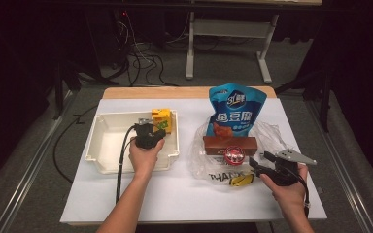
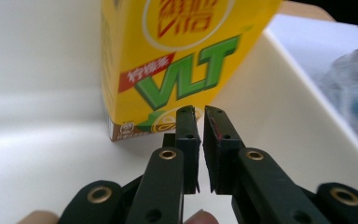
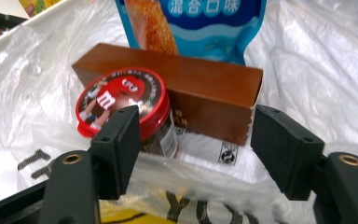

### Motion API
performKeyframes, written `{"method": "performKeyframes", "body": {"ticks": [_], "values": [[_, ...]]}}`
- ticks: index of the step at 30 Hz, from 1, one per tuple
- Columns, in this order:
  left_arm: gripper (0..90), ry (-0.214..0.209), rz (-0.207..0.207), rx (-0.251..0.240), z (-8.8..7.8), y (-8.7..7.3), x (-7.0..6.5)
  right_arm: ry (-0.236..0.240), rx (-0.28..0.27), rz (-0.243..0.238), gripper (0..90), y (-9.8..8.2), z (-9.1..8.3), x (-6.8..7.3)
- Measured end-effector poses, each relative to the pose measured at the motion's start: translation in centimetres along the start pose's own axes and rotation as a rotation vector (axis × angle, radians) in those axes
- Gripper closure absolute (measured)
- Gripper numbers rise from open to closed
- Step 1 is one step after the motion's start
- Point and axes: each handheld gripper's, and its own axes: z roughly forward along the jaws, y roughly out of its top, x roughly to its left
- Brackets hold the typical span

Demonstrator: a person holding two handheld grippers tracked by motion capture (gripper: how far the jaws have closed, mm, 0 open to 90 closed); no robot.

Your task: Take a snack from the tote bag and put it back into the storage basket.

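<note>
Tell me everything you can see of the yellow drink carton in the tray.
The yellow cardboard drink carton stands upright in the far right corner of the cream plastic tray. Its face carries green letters VLT, a red band with white characters, a lemon picture and a brown strip along the base. The left gripper is just in front of it, fingers nearly closed with nothing between them; contact cannot be told.

One yellow carton (image 1: 161, 120); one cream tray (image 1: 102, 145); one blue pouch (image 1: 235, 109); one brown box (image 1: 229, 143); one red-lidded jar (image 1: 234, 155); one plastic bag (image 1: 272, 136).

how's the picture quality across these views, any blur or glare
High view: dim room, soft detail, white table brightly lit. Left gripper view: yellow carton close and blurred. Right gripper view: plastic bag glares white, red-lidded jar fairly sharp.
</note>
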Motion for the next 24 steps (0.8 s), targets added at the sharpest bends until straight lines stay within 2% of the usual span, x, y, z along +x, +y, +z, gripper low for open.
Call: {"method": "performKeyframes", "body": {"ticks": [3,6,8,9,13,14,17,18,20,24], "values": [[82.1,-0.026,0.003,-0.049,-1.6,0.1,-0.4,0.005,-0.019,0.006,38.6,0.8,0.1,-0.1],[80.1,-0.051,0.043,-0.078,-3.1,-0.2,-1.1,0.006,-0.04,0.017,41.4,1.4,0.0,-0.3],[76.0,-0.063,0.07,-0.086,-4.0,-0.3,-1.5,0.001,-0.067,0.024,46.5,2.4,0.0,-0.6],[74.1,-0.081,0.08,-0.114,-4.9,-0.6,-1.8,0.001,-0.073,0.017,46.8,2.8,0.1,-0.7],[71.8,-0.094,0.101,-0.134,-6.2,-1.0,-2.1,-0.016,-0.081,0.004,46.7,3.9,0.3,-0.7],[69.0,-0.098,0.107,-0.145,-6.6,-1.1,-2.1,-0.027,-0.095,0.001,46.9,4.7,0.4,-0.9],[64.9,-0.104,0.12,-0.166,-7.6,-1.5,-2.1,-0.03,-0.107,0.008,46.6,5.6,0.6,-1.3],[61.8,-0.101,0.126,-0.172,-7.9,-1.6,-2.1,-0.028,-0.106,0.007,45.5,6.5,0.8,-1.4],[60.3,-0.109,0.127,-0.179,-8.5,-1.8,-2.0,-0.029,-0.105,0.002,45.4,6.9,0.9,-1.4],[59.5,-0.099,0.132,-0.186,-9.4,-2.2,-1.7,-0.048,-0.099,-0.009,44.0,8.2,1.7,-1.5]]}}
